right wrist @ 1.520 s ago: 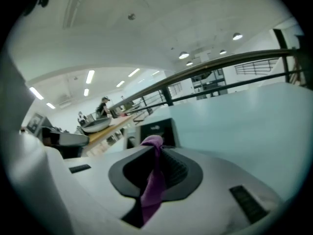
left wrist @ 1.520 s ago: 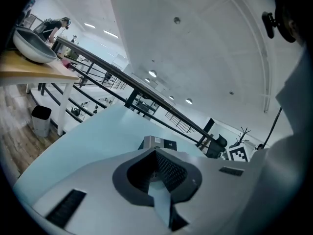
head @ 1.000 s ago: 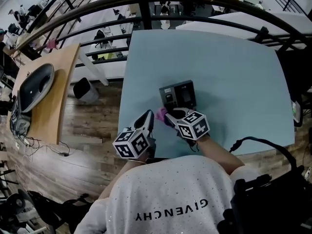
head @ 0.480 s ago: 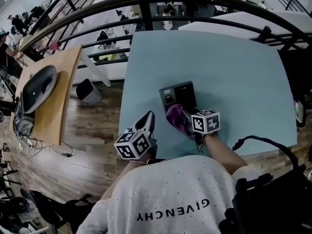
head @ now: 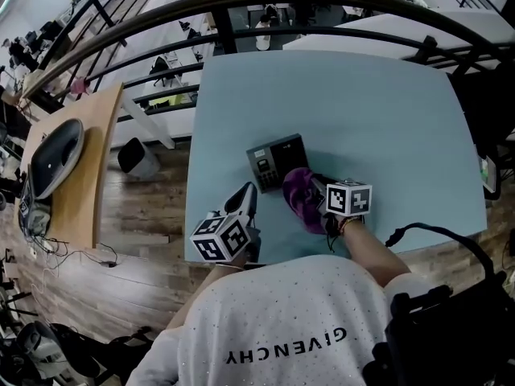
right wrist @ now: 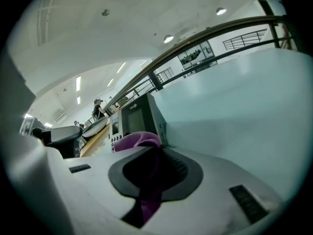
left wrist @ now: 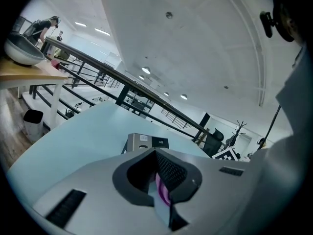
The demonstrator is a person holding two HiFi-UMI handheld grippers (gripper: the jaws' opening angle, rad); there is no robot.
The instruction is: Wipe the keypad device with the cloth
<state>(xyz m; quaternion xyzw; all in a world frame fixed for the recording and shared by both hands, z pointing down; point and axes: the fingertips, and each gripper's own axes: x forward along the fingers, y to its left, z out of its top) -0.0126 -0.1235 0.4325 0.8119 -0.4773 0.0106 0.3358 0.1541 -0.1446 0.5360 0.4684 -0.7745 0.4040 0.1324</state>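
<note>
Pinching purple cloth (head: 301, 196) beside keypad device (head: 276, 158), right tool (head: 315, 185); left tool (head: 247, 191) pressed together

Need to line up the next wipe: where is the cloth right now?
In the head view, the purple cloth is clamped in the jaws of the right gripper, bunched at the near right corner of the keypad device.

I see a pale blue-green tabletop (head: 386, 111). The dark keypad device (head: 276, 157) lies flat on it, towards my edge and left of centre. The purple cloth (head: 302, 191) is bunched just beside the device's near right corner.
</note>
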